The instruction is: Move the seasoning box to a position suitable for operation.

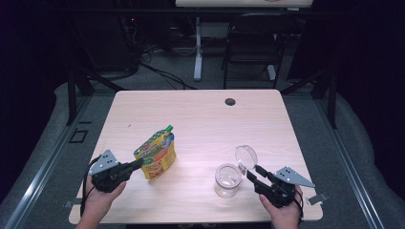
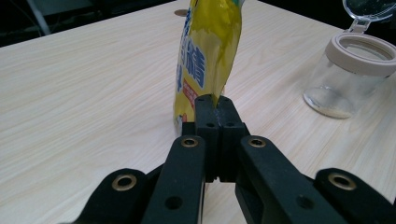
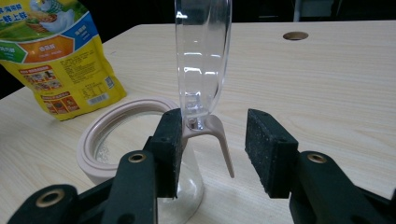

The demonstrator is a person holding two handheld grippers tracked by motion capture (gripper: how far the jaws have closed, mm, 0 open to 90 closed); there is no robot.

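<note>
Pinching the near edge of the yellow pouch [image 2: 208,51], the left gripper [image 1: 136,165] has its jaws fully closed on the film. The pouch stands left of centre on the counter [image 1: 200,114]; it looks light, soft and crinkly, liable to buckle or slip, so a hold on the flat sealed edge seems safest. To its right, the clear jar [image 1: 227,180] is rigid, probably breakable, and holds just a thin pale residue; its hinged lid [image 3: 201,56] stands up. The right gripper [image 3: 219,149] has its jaws wide open around the lid's hinge tab, one pad touching, gripping nothing.
</note>
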